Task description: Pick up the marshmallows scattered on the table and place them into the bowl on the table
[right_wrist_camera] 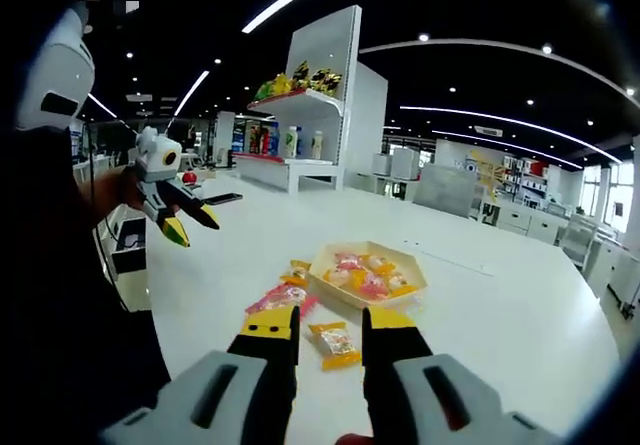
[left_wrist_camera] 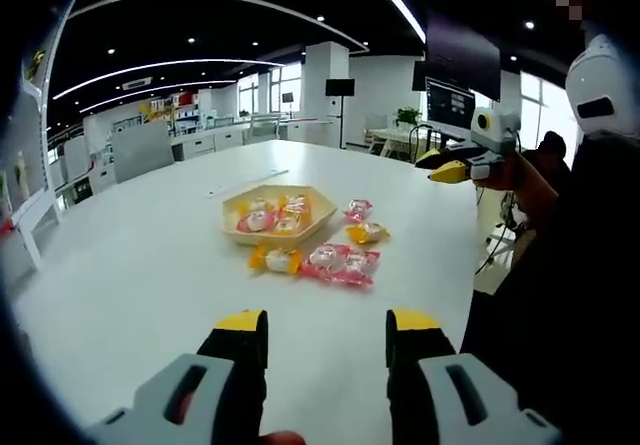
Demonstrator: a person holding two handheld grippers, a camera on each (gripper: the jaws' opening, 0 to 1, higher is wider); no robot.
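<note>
While both grippers [left_wrist_camera: 325, 330] [right_wrist_camera: 331, 327] gape empty, marshmallows [left_wrist_camera: 338, 262] hug bowl [left_wrist_camera: 279, 214], broad bare table [left_wrist_camera: 130, 255] around.

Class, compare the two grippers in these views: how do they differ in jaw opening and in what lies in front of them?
Opening: the left gripper has its jaws wide apart; the right gripper's stand closer together, still open.
In front: bare table lies between the left gripper's jaws, with the packets further off; a yellow packet lies between the right gripper's.
Shared: both have black jaws with yellow tips, hold nothing, and point toward the bowl.

white table [left_wrist_camera: 130, 265] | bowl [left_wrist_camera: 278, 215] + loose wrapped marshmallows [left_wrist_camera: 340, 262] on top
</note>
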